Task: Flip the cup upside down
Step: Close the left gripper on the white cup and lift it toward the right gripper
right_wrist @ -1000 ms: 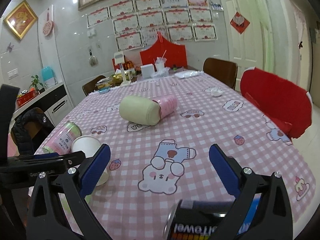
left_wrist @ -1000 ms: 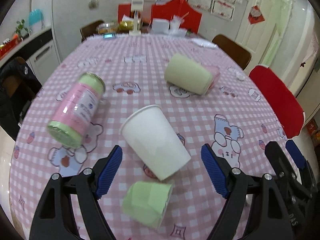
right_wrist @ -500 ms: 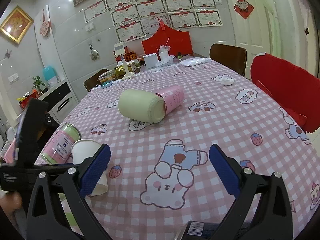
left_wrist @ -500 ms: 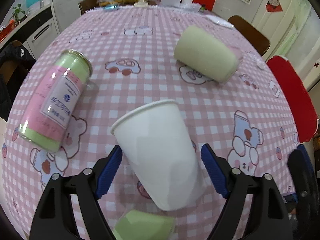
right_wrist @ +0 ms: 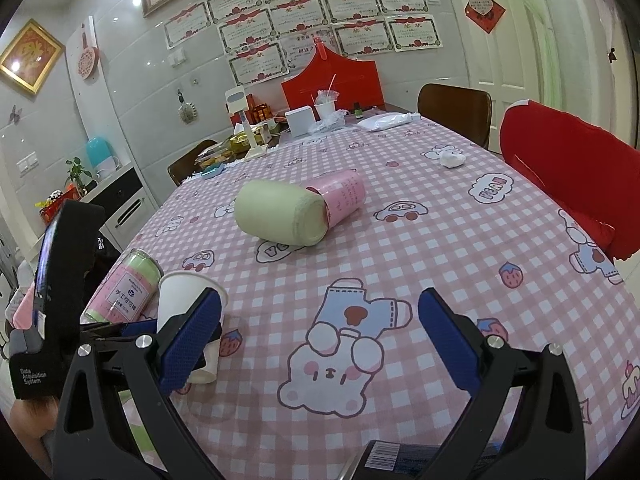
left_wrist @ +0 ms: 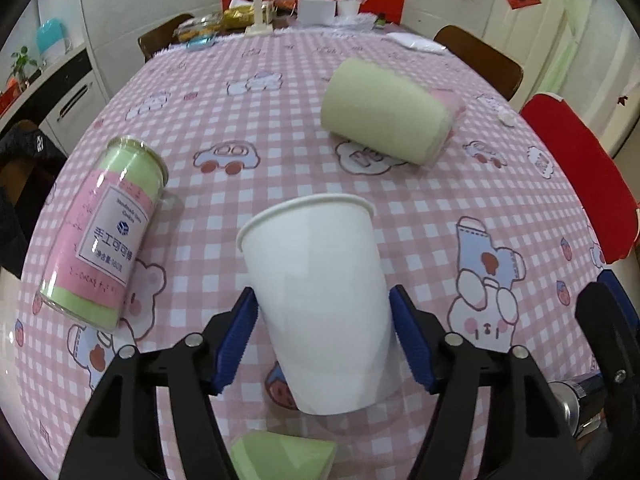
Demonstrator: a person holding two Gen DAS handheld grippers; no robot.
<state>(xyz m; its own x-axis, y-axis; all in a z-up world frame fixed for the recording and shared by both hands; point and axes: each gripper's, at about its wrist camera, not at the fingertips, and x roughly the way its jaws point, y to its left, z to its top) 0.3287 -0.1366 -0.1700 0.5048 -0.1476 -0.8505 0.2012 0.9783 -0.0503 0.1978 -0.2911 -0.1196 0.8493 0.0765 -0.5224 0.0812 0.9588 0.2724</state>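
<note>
Left claw around a white paper cup on the pink checked table

The paper cup [left_wrist: 320,304] stands mouth up on the tablecloth [left_wrist: 304,128], between the blue pads [left_wrist: 236,336] of the left gripper [left_wrist: 322,336]; the pads sit right at its sides, so it looks pinched, or very nearly; the cup looks light, thin and easy to squash, so squeeze softly at the middle of its smooth round wall; the right gripper [right_wrist: 320,340] is spread wide and holds nothing; a soft green roll [left_wrist: 384,120] and a shiny jar [left_wrist: 104,236] lie nearby.
</note>
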